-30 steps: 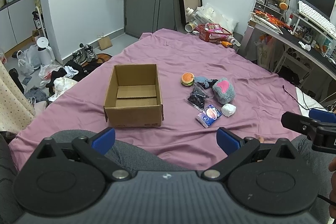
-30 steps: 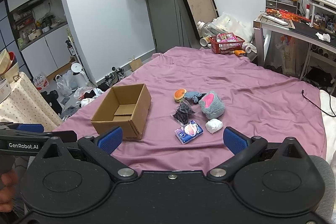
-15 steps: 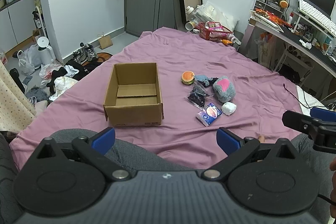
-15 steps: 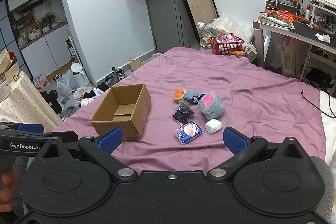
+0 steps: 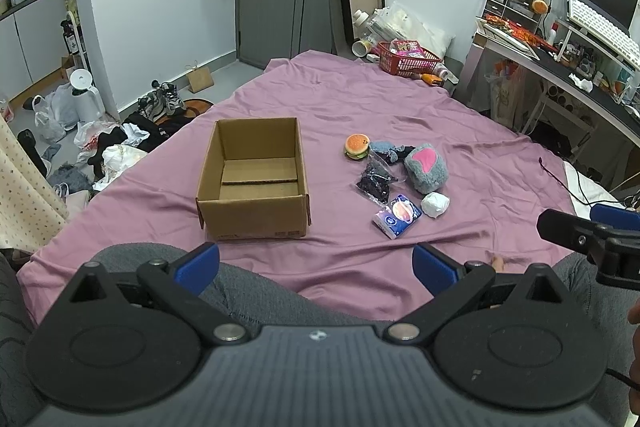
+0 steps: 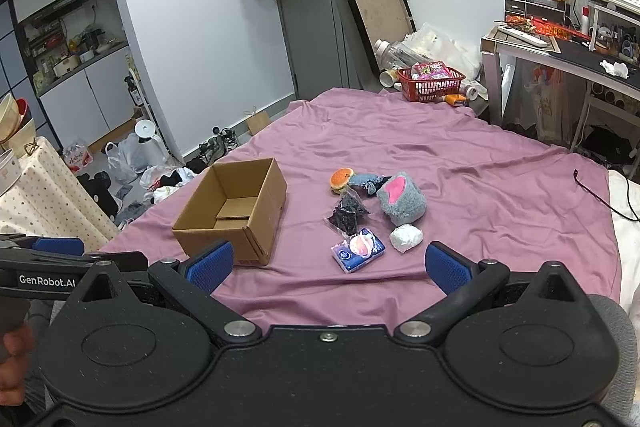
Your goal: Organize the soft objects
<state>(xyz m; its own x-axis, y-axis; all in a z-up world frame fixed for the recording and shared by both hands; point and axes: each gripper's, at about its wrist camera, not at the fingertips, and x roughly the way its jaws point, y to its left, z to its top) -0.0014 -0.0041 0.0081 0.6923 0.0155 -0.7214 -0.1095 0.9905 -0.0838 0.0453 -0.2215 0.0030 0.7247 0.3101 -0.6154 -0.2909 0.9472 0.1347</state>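
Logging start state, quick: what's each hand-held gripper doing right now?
Left hand-held gripper: open, holding nothing.
Right hand-held gripper: open, holding nothing.

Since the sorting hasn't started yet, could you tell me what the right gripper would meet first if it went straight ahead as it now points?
Probably the blue tissue pack: it lies nearest, between the open right gripper fingers' line. Depth is uncertain; the sheet might come first.

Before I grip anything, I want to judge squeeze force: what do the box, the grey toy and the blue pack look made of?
Box: brown corrugated cardboard, matte, with folded flaps inside. Grey toy: fuzzy plush with a pink patch, likely stuffed. Blue pack: glossy printed plastic wrap, probably tissues.
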